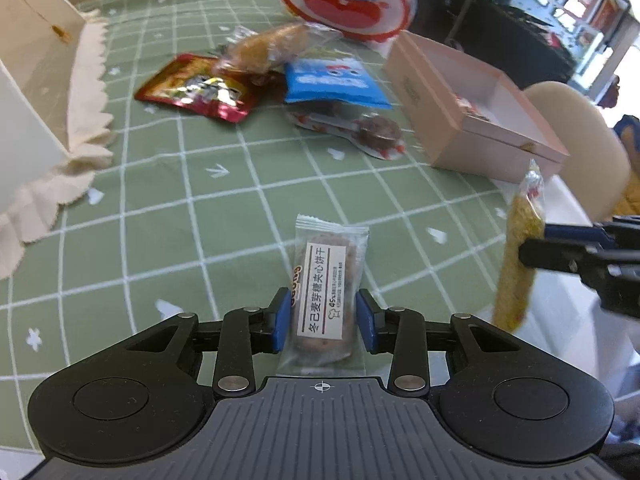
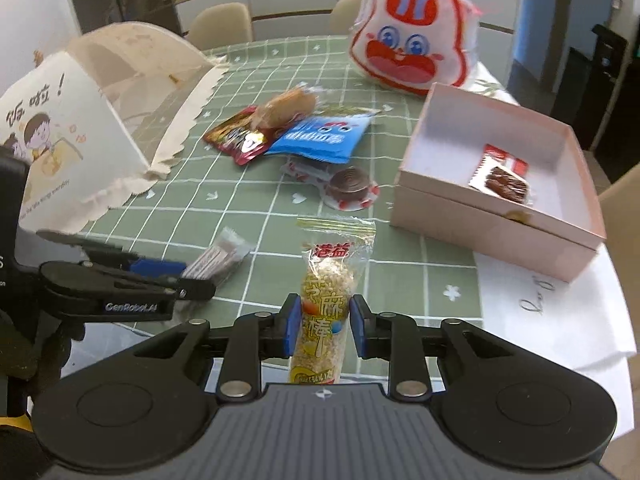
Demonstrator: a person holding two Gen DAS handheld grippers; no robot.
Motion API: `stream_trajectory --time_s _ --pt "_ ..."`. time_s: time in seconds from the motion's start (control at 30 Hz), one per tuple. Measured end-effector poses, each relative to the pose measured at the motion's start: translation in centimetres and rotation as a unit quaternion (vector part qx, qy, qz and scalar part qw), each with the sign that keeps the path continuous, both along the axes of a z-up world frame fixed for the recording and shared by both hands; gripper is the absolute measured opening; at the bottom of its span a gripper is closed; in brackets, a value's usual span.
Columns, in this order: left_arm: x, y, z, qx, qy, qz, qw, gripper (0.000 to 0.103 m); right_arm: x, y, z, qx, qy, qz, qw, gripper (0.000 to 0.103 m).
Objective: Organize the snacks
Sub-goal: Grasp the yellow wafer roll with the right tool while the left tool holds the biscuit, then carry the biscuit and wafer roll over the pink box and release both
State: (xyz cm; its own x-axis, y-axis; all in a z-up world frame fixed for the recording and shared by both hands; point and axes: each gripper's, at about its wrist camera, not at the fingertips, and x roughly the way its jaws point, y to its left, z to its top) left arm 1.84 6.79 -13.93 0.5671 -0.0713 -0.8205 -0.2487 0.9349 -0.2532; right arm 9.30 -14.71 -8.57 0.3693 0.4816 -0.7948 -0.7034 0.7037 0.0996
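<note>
Ribbed black tool (image 2: pixel 324 322) pinches crinkly sesame bar (image 2: pixel 322 320).

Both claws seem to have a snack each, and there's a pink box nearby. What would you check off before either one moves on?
1. Right gripper grips the sesame stick: ok, the pads press its sides and it is lifted off the table.
2. Left gripper grips the biscuit pack: cannot tell, the pads sit at its sides but the squeeze is unclear.
3. Pink box is open: ok.
4. Room in the box: ok, only one small red packet lies inside.
5. Path to the box: ok, bare tablecloth lies between.
</note>
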Motion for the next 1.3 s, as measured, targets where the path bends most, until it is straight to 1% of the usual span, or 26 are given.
stream_trajectory --time_s 0.07,0.13,0.17,0.37,0.47,0.57,0.6,0.63,0.67,0.7,0.73,0.83,0.9,1.0,1.07,1.1,1.13,1.2,1.3 --pt "-0.5 -0.7 0.5 -0.002 -0.005 -0.02 0.9998 0.04 0.1 -0.9 0.4 0.004 0.0 -0.014 1.0 0.025" --pt "-0.9 -1.6 1.2 -0.006 -0.01 -0.043 0.999 0.04 0.3 -1.9 0.7 0.004 -0.002 -0.035 0.999 0.021" --pt "-1.1 -2.1 1.5 -0.008 -0.014 -0.057 0.9983 0.04 0.4 -2.3 0.8 0.003 -0.004 -0.043 0.999 0.02" --pt "-0.6 -5.1 3.8 -0.007 -0.042 -0.129 0.9908 0.04 0.9 -5.5 2.0 0.003 -0.017 -0.086 0.996 0.017" --pt "0.1 -6.2 4.3 0.001 -0.046 -0.149 0.9877 0.04 1.2 -6.6 1.5 0.002 -0.006 -0.099 0.995 0.017" --pt "0.5 -6.3 3.8 0.009 -0.029 -0.14 0.9896 0.04 1.3 -6.8 0.5 0.006 0.016 -0.111 0.994 0.019" --pt "0.3 -6.0 3.5 0.007 -0.023 -0.133 0.9909 0.04 1.3 -6.4 0.0 0.009 0.021 -0.113 0.993 0.025" --pt "0.1 -5.7 3.3 0.005 -0.018 -0.126 0.9918 0.04 1.3 -6.0 -0.4 0.011 0.025 -0.114 0.993 0.038" --pt "-0.2 -5.3 3.1 0.002 -0.013 -0.118 0.9929 0.04 1.3 -5.5 -0.7 0.013 0.028 -0.115 0.993 0.044" --pt "-0.6 -4.9 3.0 0.001 -0.009 -0.11 0.9939 0.04 1.4 -4.7 -1.3 0.016 0.034 -0.118 0.992 0.053" --pt "-1.0 -4.4 2.9 0.001 -0.006 -0.103 0.9947 0.04 1.6 -3.9 -1.8 0.016 0.042 -0.12 0.992 0.055" --pt "-1.9 -3.1 2.8 -0.001 -0.001 -0.075 0.9972 0.04 2.0 -1.3 -3.2 0.004 0.058 -0.118 0.991 0.055" --pt "-2.3 -2.6 2.9 -0.001 -0.003 -0.063 0.998 0.04 2.2 0.1 -4.0 -0.011 0.058 -0.108 0.992 0.055" --pt "-2.8 -2.2 3.1 -0.002 -0.007 -0.054 0.9985 0.04 2.3 1.1 -5.0 -0.031 0.053 -0.104 0.993 0.055" --pt "-2.9 -2.2 3.0 -0.003 -0.007 -0.053 0.9986 0.04 2.5 1.3 -5.6 -0.048 0.054 -0.101 0.992 0.051" --pt "-2.9 -2.3 2.9 -0.003 -0.006 -0.053 0.9986 0.04 2.5 1.3 -5.5 -0.052 0.047 -0.098 0.993 0.041" --pt "-2.8 -2.4 2.8 -0.005 -0.006 -0.054 0.9985 0.04 2.5 1.2 -5.4 -0.056 0.05 -0.09 0.993 0.035" --pt "-2.5 -2.6 2.7 -0.007 -0.007 -0.061 0.9981 0.04 2.3 0.8 -5.0 -0.057 0.059 -0.082 0.993 0.032" --pt "-2.1 -3.0 2.7 -0.011 -0.009 -0.074 0.9971 0.04 1.9 -0.5 -4.1 -0.051 0.072 -0.075 0.993 0.032"
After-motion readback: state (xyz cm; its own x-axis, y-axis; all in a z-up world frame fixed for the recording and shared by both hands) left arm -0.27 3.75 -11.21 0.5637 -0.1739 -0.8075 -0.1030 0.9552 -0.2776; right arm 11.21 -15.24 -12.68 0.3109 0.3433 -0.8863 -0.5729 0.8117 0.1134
